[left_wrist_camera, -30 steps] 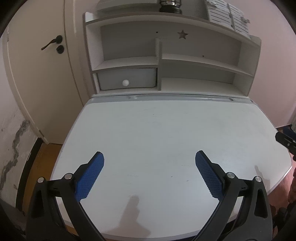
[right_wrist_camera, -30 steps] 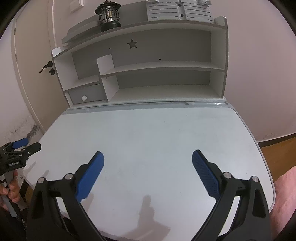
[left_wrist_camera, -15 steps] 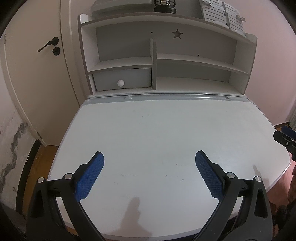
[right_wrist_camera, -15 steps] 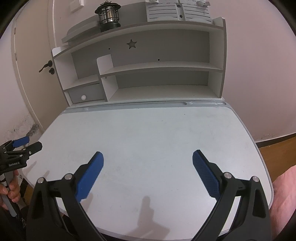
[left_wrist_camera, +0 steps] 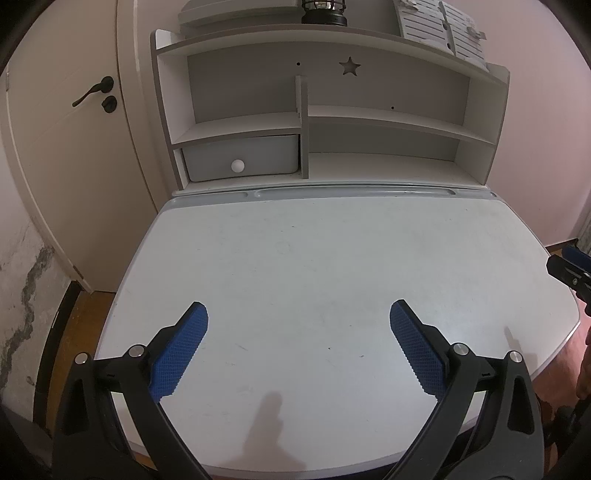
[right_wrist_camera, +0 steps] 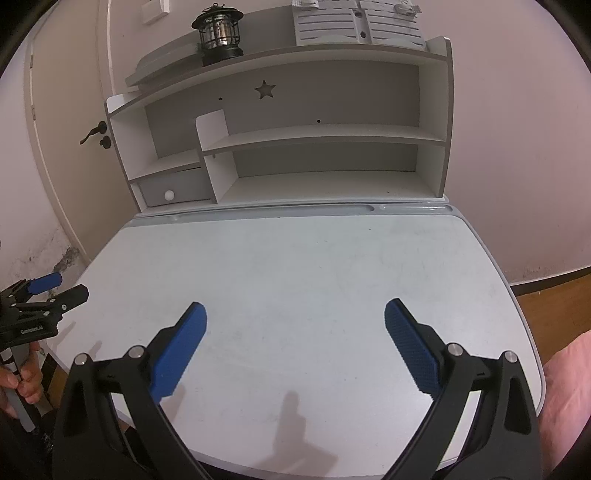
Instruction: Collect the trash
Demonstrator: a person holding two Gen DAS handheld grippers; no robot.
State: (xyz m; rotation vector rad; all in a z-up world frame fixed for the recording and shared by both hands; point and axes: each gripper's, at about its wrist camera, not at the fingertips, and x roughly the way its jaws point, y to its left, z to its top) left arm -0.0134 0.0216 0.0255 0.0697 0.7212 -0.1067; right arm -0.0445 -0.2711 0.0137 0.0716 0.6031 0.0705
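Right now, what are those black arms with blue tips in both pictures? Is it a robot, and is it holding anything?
It is not a robot. A person holds a grabbing tool in each hand, and each tool has a camera looking out along its two fingers. One picture comes from the left tongs, the other from the right tongs. The blue parts are grippy pads on the fingers.

Both tongs are wide open and hold nothing. They hover over a white desk. No trash shows on it in these pictures, only small marks and shadows.

At the back stands a shelf unit with a star cut-out, a small drawer and a black lantern on top. A door is on the left.
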